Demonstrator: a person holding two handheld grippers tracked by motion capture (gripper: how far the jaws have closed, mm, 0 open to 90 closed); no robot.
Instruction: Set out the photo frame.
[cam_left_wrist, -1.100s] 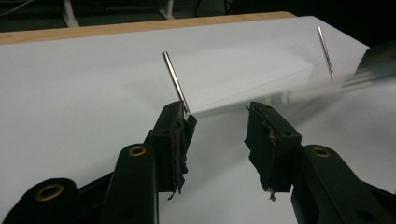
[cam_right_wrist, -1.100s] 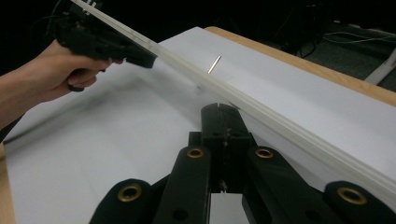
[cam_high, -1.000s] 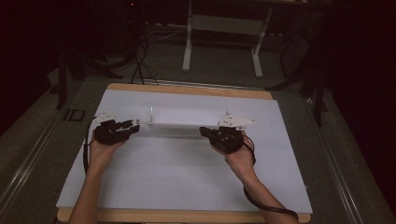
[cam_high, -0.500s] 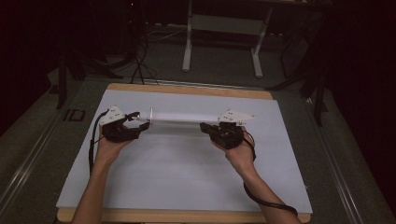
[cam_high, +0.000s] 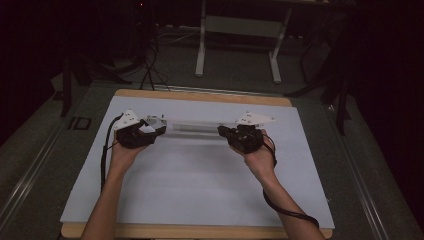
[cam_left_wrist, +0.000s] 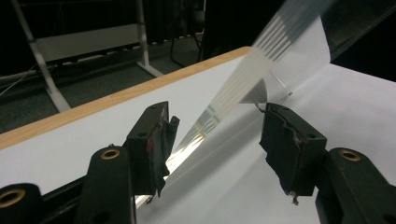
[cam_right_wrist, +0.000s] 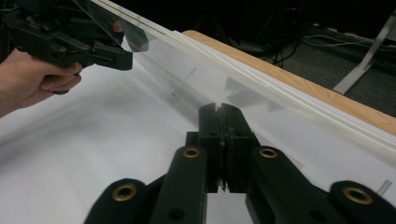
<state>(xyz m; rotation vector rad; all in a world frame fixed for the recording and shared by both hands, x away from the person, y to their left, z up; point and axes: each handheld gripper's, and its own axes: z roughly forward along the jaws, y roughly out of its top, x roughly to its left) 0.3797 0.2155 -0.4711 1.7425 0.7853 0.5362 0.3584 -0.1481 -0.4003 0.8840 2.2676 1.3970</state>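
One high view, two close low views, sharing the table (cam_high: 200, 200).

Clear plastic sheet (cam_high: 197, 126): thin, transparent, folded into a long narrow strip with pale layered edges; held raised just above the white table surface, spanning left to right near the far edge; the edge nearer the person sags toward the surface.

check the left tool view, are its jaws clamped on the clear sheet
No: the left tool stands open, its two pads apart, with the clear sheet running loose through the gap.
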